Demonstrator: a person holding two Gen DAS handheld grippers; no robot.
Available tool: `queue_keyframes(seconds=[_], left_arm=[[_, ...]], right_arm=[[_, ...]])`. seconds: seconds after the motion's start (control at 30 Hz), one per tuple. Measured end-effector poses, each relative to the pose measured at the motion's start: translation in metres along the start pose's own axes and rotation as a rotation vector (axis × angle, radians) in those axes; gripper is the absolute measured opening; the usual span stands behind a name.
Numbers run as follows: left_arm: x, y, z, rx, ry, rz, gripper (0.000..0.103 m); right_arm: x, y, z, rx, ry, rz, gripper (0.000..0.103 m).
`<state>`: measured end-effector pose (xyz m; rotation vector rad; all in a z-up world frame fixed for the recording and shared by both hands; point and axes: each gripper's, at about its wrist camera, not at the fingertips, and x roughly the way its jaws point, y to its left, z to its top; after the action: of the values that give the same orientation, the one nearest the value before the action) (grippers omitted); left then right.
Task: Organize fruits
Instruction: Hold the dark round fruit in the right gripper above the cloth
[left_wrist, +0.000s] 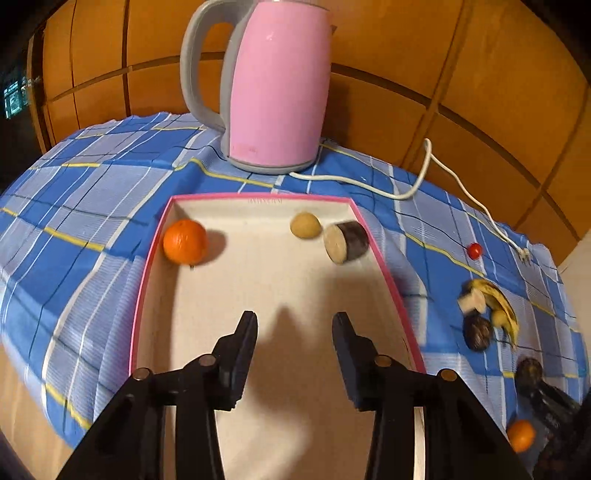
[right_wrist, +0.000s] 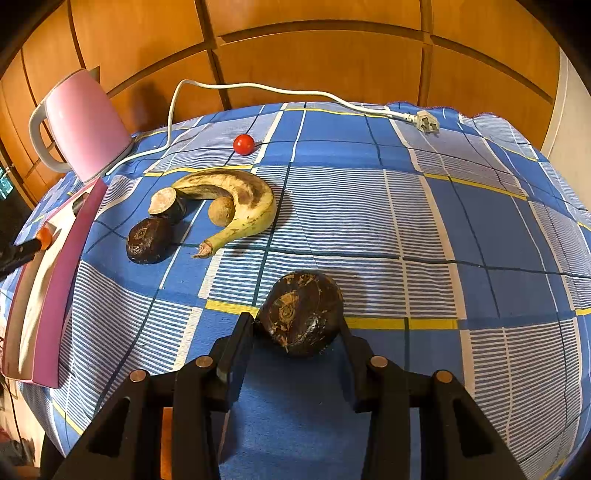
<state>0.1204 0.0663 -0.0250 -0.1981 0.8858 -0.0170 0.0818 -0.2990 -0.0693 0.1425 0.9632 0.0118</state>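
My right gripper (right_wrist: 297, 325) is clamped on a dark brown round fruit (right_wrist: 301, 312), both pads against its sides, low over the blue checked cloth (right_wrist: 369, 221) on the tabletop. My left gripper (left_wrist: 294, 332) hangs over the pink-rimmed tray (left_wrist: 258, 201) with its jaws parted and nothing between them. In the tray: an orange (left_wrist: 185, 242) against the far left wall; a small tan round fruit (left_wrist: 305, 225) and a cut dark-skinned piece (left_wrist: 346, 242), pale face showing, touching each other near the far right wall. On the cloth right of the tray, seen from my right wrist: a spotted banana (right_wrist: 240, 201) curled round a small brown fruit (right_wrist: 221, 210); a second cut dark piece (right_wrist: 167, 205) just beside the banana's far end; another dark round fruit (right_wrist: 147, 240) nearer to me, touching that piece. A red cherry tomato (right_wrist: 243, 144) lies farther off, alone. A second orange (left_wrist: 521, 435) sits near right in the left wrist view. Pink kettle (left_wrist: 275, 85) stands beyond the tray, its white cord (right_wrist: 258, 86) trailing right to a loose plug (right_wrist: 426, 122). Wooden panelling (right_wrist: 332, 55) behind.
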Motion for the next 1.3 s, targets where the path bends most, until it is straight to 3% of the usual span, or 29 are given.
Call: queue_keyframes(seconds=[0.37,0.5,0.83,1.03,1.3], left_arm=[[-0.037,-0.013,-0.038,0.04,-0.016,-0.011,0.052],[-0.047,-0.012,-0.048,0.041,-0.034,-0.009,0.062],[-0.053,-0.001,-0.061,0.022,-0.021,-0.002,0.063],[-0.055,0.003,-0.064,0.012,-0.02,-0.005,0.064],[-0.061,0.005,-0.066,0.024,-0.042,0.015,0.067]], right_arm=[[-0.001,-0.004,-0.005,0.018,-0.037,0.03,0.043],[-0.001,-0.003,-0.007,0.01,-0.058,0.027,0.043],[-0.003,-0.008,-0.011,0.05,-0.096,0.056,0.043],[-0.006,-0.013,-0.005,0.115,-0.064,0.123,0.062],[-0.007,-0.021,-0.004,0.172,-0.057,0.088,0.062]])
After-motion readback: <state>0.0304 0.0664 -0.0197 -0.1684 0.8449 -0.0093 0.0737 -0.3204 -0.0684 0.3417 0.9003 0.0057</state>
